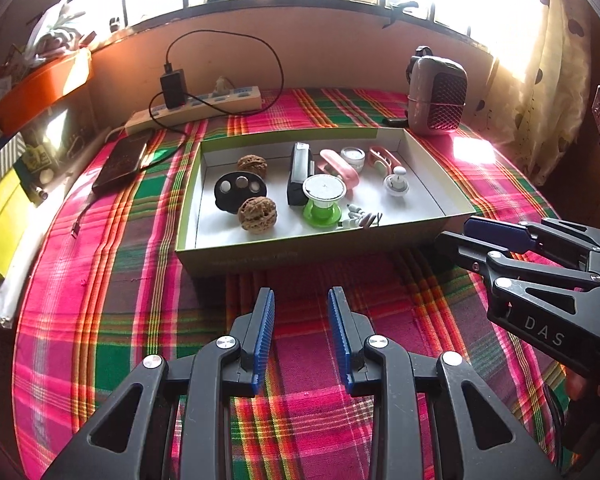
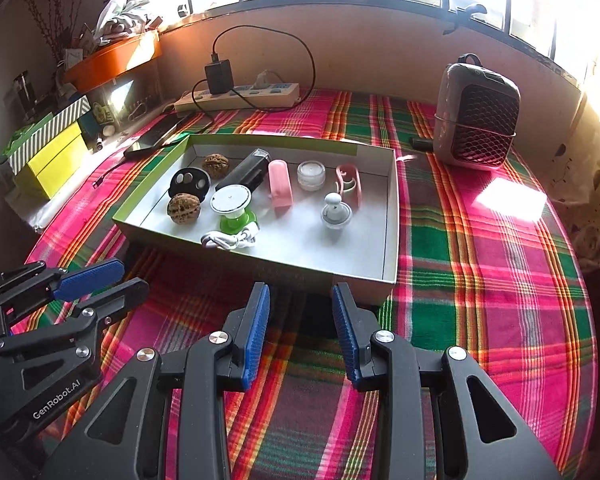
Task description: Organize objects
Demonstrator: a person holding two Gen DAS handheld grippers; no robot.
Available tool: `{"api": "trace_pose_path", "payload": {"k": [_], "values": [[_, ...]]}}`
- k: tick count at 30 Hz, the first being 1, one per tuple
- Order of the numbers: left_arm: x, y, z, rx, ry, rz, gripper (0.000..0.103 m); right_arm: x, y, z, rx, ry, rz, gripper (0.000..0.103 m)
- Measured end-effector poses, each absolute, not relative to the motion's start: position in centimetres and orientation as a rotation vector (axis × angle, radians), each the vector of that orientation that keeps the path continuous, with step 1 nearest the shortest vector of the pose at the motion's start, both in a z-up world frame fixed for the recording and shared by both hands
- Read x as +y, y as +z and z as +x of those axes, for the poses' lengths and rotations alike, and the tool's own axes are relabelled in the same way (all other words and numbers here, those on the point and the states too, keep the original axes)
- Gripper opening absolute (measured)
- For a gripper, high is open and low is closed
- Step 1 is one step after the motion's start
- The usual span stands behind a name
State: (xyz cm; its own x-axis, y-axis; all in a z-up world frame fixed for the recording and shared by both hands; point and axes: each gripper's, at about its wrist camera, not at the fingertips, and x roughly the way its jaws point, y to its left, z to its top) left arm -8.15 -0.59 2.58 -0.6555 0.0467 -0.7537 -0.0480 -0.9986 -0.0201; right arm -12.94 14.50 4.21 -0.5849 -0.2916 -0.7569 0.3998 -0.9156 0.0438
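Shallow cardboard box [image 2: 388, 240], green outside and pale grey inside, lying flat on the plaid cloth [image 2: 480, 248] in pink, green and orange. Inside, loosely spread: two wrinkled brown walnuts [image 2: 184, 209], one near the front left, one farther back; a black oval holder [image 2: 189, 182] with three round metal discs; a black rectangular device [image 2: 249, 173] lying tilted; a green spool [image 2: 233, 208] with a flat white top; a smooth pink case [image 2: 281, 187]; a small clear jar [image 2: 311, 175]; a pink looped clip [image 2: 350, 183] against the right wall; a white knobbed piece [image 2: 336, 210]; a coiled white cable [image 2: 228, 240] at the front. Behind the box, a white power strip [image 2: 240, 96] with black charger, and a rounded heater [image 2: 478, 120] with mesh grille.

Left gripper [image 1: 301, 300] released, ribbed blue pads apart over bare cloth, nothing between. Right gripper [image 2: 300, 296] likewise unclenched and empty, just before the box's near wall.
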Motion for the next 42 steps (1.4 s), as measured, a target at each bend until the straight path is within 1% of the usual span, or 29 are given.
{"api": "trace_pose_path", "payload": {"k": [7,20,21,22,23,24,32,36,42], "values": [[-0.9,1.4,-7.6,0.005,2.817,-1.328,0.026,14.7,2.9,-12.2,0.161,-2.492,1.201,0.034],[-1.4,0.2,-6.8,-0.030,2.854,-1.367,0.026,14.1,1.2,-10.9,0.175,-2.484,1.257,0.035],[-1.4,0.1,-6.8,-0.035,2.855,-1.372,0.026,14.1,1.2,-10.8,0.177,-2.490,1.262,0.036],[-1.4,0.0,-6.8,-0.040,2.855,-1.376,0.026,14.1,1.1,-10.7,0.178,-2.498,1.267,0.045],[-1.4,-0.1,-6.8,-0.049,2.857,-1.380,0.026,14.1,1.1,-10.6,0.179,-2.505,1.271,0.050],[-1.3,-0.1,-6.8,-0.052,2.864,-1.381,0.026,14.1,1.0,-10.5,0.182,-2.511,1.273,0.052],[-0.8,-0.3,-6.4,-0.032,2.888,-1.374,0.027,14.1,0.9,-9.9,0.208,-2.551,1.286,0.052],[-0.5,-0.3,-6.3,-0.008,2.907,-1.376,0.027,14.3,0.8,-9.6,0.203,-2.576,1.288,0.055],[-0.6,-0.3,-6.1,-0.038,2.915,-1.379,0.027,14.5,0.7,-8.9,0.190,-2.606,1.279,0.057]]}}
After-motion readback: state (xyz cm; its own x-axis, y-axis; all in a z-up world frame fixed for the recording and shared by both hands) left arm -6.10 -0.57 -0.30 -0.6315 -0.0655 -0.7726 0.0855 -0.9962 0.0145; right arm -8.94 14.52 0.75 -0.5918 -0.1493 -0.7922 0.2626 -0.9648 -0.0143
